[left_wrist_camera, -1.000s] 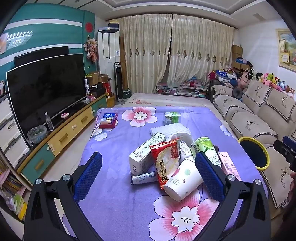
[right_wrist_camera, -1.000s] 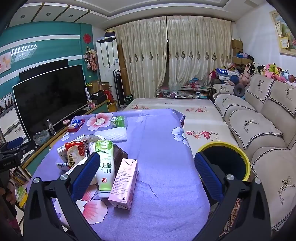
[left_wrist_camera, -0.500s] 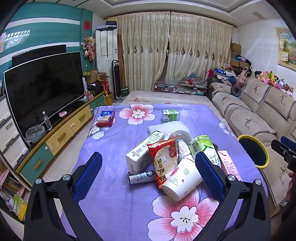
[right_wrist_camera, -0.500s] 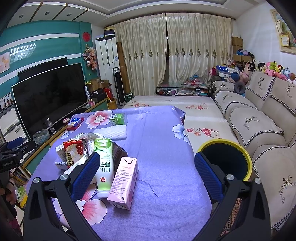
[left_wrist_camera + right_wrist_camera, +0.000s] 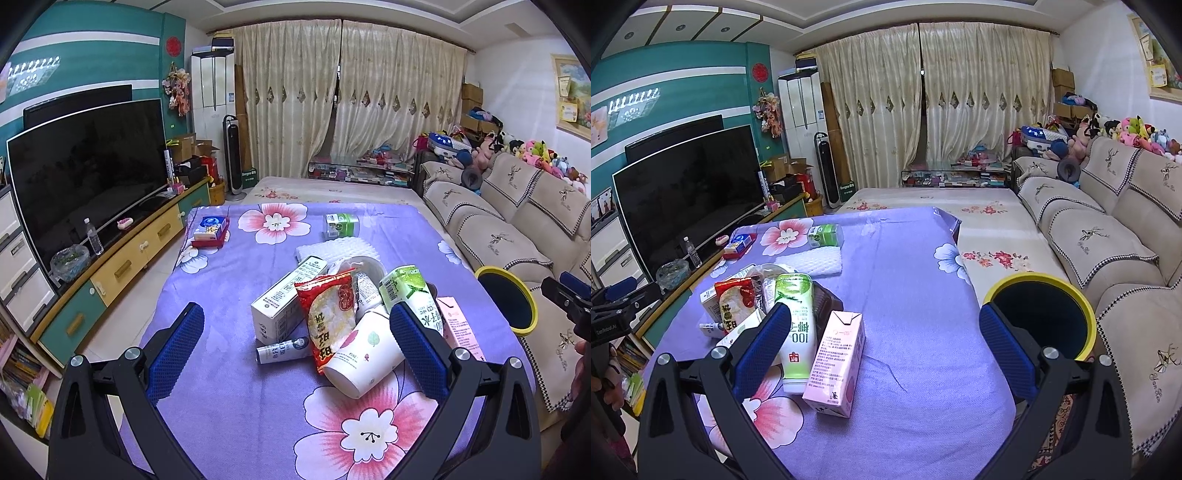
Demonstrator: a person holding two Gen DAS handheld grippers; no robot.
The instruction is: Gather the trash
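1. Left wrist view: the left gripper fills the lower frame, jaws spread wide and holding nothing; its blue pads sit above the purple floral cloth of the worktop.
2. Centre of the frame: a heap of trash. A white paper cup lies on its side at the front, with a red snack bag leaning over it.
3. Left of the bag lies a long white carton; a small white tube lies flat just below it.
4. Right of the heap, a green-and-white bottle lies partly behind the right pad, and a pink carton lies beside it.
5. Behind the heap: a white foam pad, a green tub further up, and a red tray with a blue box at the upper left of the cloth.
6. Right edge: a yellow-rimmed bin beside the worktop, and part of the right gripper, jaw state not readable here.
7. Right wrist view: the right gripper is in the lower frame, jaws wide apart and empty.
8. The green-and-white bottle and pink carton lie side by side at lower centre-left, the bottle partly behind the left pad.
9. The yellow-rimmed bin stands at right of centre, between the worktop and the sofa.
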